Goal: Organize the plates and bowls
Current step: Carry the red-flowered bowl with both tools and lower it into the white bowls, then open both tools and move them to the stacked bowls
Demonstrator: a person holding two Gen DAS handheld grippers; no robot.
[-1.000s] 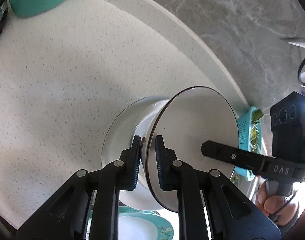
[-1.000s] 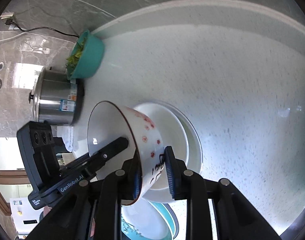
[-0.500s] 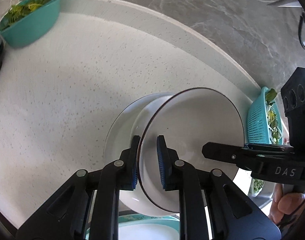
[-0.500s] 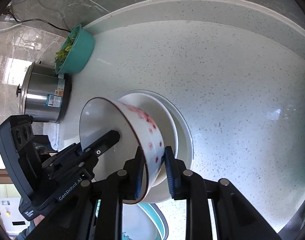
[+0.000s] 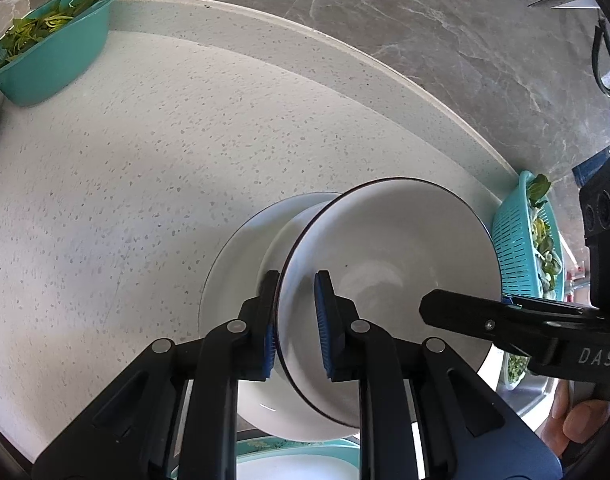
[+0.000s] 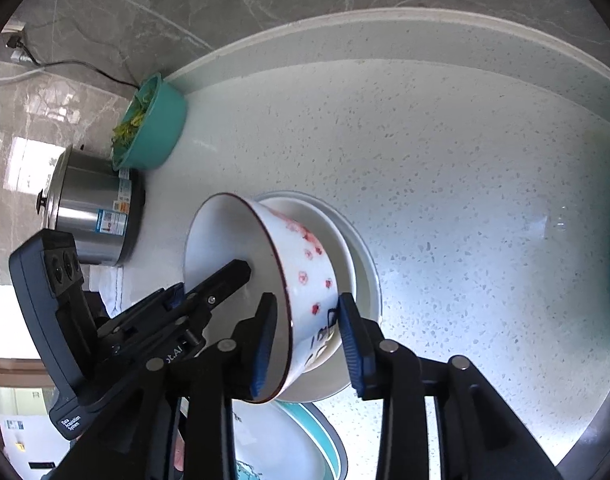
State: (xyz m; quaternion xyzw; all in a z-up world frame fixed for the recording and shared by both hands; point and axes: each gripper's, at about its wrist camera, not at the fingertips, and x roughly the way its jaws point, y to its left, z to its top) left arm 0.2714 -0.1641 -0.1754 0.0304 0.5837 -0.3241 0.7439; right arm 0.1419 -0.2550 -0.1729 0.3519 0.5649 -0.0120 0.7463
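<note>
A white bowl with red flowers and a dark rim (image 5: 389,264) (image 6: 305,280) sits nested in a plain white bowl (image 5: 233,280) (image 6: 365,280) on the speckled counter. My left gripper (image 5: 297,320) straddles the flowered bowl's rim, its pads apart from the wall. My right gripper (image 6: 305,336) straddles the opposite rim, its jaws wider than the wall. A teal-rimmed plate (image 5: 297,460) (image 6: 305,440) lies below, near the counter's front.
A teal bowl of greens (image 5: 45,52) (image 6: 153,124) stands at the back by the marble wall. A steel cooker (image 6: 89,208) stands beside it. A teal colander of greens (image 5: 533,248) sits at the right by the sink edge.
Both grippers lowered the flowered bowl into the plain bowl, then opened: the left pads have parted slightly, the right jaws clearly wider.
</note>
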